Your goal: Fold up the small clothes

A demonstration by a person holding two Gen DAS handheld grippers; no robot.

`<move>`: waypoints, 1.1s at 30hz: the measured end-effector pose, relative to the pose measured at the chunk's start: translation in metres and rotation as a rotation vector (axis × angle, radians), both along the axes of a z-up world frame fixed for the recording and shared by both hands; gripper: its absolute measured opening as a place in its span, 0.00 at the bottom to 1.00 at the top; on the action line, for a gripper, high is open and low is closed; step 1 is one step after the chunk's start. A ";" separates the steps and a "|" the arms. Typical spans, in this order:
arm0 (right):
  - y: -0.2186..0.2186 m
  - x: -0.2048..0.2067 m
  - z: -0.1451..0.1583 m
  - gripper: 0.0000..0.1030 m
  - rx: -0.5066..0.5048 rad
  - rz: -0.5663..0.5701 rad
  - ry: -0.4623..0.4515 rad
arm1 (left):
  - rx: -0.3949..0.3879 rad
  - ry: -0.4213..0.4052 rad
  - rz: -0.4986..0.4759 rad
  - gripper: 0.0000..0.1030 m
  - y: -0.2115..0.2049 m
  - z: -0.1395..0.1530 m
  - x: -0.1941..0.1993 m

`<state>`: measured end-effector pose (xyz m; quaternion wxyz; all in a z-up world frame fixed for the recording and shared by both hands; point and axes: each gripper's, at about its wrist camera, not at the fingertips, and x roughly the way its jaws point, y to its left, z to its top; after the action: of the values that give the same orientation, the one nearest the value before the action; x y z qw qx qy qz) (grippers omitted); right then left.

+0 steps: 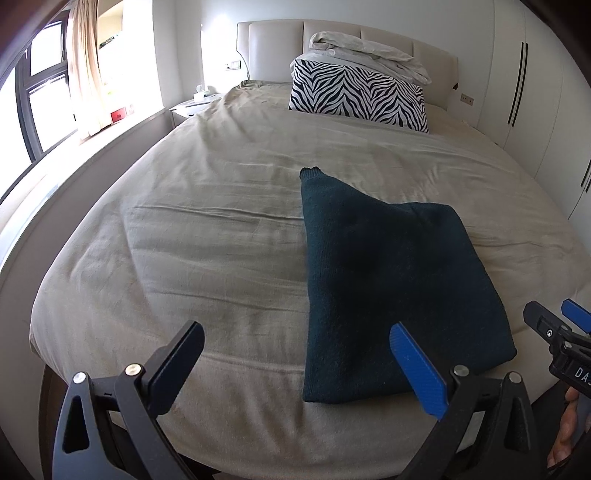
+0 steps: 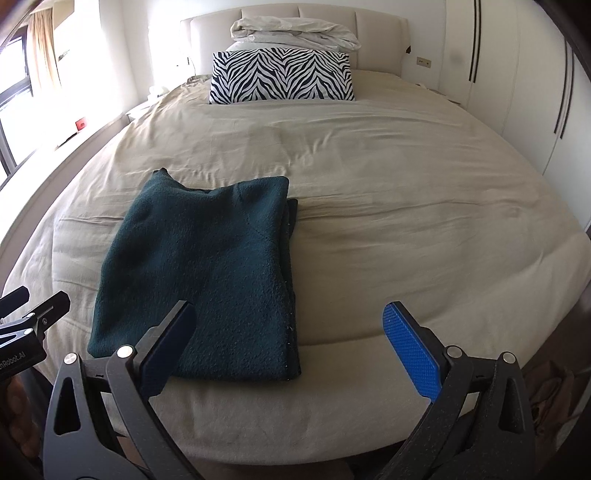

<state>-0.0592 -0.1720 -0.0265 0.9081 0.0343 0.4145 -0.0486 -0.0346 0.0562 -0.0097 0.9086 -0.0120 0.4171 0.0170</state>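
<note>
A dark teal knit garment (image 1: 388, 288) lies folded into a rough rectangle on the beige bed sheet (image 1: 207, 236), near the foot edge. One narrow part pokes out at its far left corner. My left gripper (image 1: 295, 329) hovers open at the foot of the bed, its blue pad (image 1: 413, 365) over the garment's near edge and nothing between the fingers. In the right wrist view the same garment (image 2: 207, 280) lies left of centre. My right gripper (image 2: 289, 307) is open and empty, its dark finger (image 2: 173, 339) above the garment's near edge. Each gripper shows at the other view's edge: the right gripper (image 1: 550, 308), the left gripper (image 2: 38, 297).
A zebra-print pillow (image 2: 280, 75) with a folded pale duvet (image 2: 295, 33) on top leans at the padded headboard (image 2: 376, 33). Window and curtain (image 1: 85, 66) stand to the left, white wardrobe doors (image 2: 517, 74) to the right. A hand (image 1: 569, 424) shows at the lower right.
</note>
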 end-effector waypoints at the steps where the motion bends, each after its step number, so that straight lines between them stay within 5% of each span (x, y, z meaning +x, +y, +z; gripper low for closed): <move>1: 0.000 0.000 0.000 1.00 0.001 0.000 0.001 | -0.001 0.000 -0.001 1.00 0.000 0.000 0.000; 33: -0.001 0.001 -0.004 1.00 0.010 -0.002 0.009 | -0.002 0.007 -0.003 1.00 -0.002 -0.004 -0.001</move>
<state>-0.0586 -0.1727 -0.0306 0.9059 0.0388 0.4189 -0.0476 -0.0351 0.0545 -0.0139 0.9071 -0.0123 0.4204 0.0153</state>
